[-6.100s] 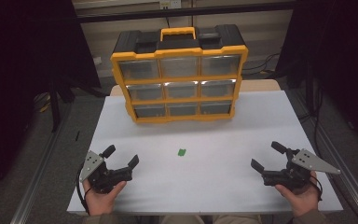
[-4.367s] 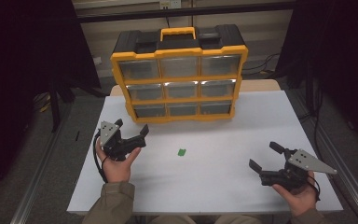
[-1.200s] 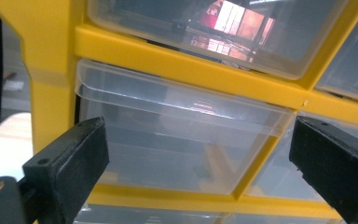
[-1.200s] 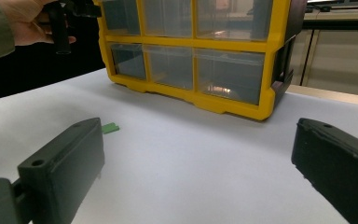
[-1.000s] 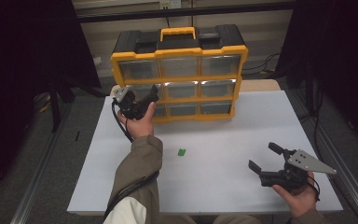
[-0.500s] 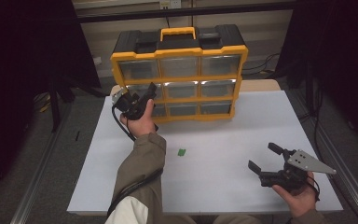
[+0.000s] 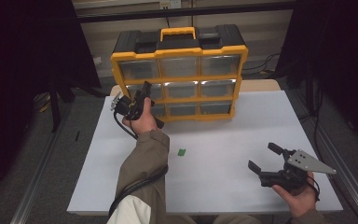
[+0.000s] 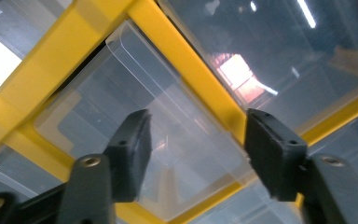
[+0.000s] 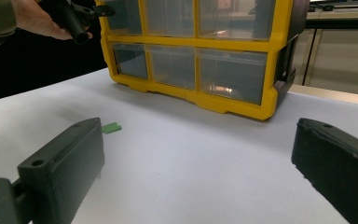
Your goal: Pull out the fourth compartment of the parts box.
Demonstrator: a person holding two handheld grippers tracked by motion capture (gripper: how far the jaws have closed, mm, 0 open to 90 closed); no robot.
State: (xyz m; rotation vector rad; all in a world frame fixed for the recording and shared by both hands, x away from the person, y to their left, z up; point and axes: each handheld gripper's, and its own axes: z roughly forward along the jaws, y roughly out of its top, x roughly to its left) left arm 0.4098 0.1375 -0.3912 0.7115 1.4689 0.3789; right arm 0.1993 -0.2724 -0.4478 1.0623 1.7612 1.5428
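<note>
Yellow-framed organiser [image 7: 179,74] w/ nine clear drawers stands at far edge of white table [image 7: 223,186], fronts facing person, so drawers reachable from seat.

Far left: left gripper [image 7: 142,93] raised to cabinet's left column, at middle-row drawer [image 7: 145,91]. Seen from its own camera, jaws roughly half open, just been closing, clear drawer front [image 8: 168,140] sitting between pads. Right pad seems to overlap drawer's edge by yellow divider; left pad lies over clear face. Contact not confirmable, so no grip claimed yet. Prob. lining up to pinch front lip and pull drawer out. Hand tilted, hence slanted frame bars in that view.

Centre: small green piece [image 7: 182,151] flat on table, well apart from both grippers and from cabinet; likely meant for drawer once open, a guess only.

Right: right gripper [image 7: 270,163] held low over near right of table, jaws spread wide, nothing between them, parked while other hand works.

Hard to tell: drawer contents, since clear plastic throws glare and reflections, looks empty but unsure. Drawer handle shape lost behind pads. Cabinet's top and right side cut off in right gripper view. Left hand covers part of lower-left drawer in high view. Surroundings beyond table too dark to read. Green piece too small to ID.
</note>
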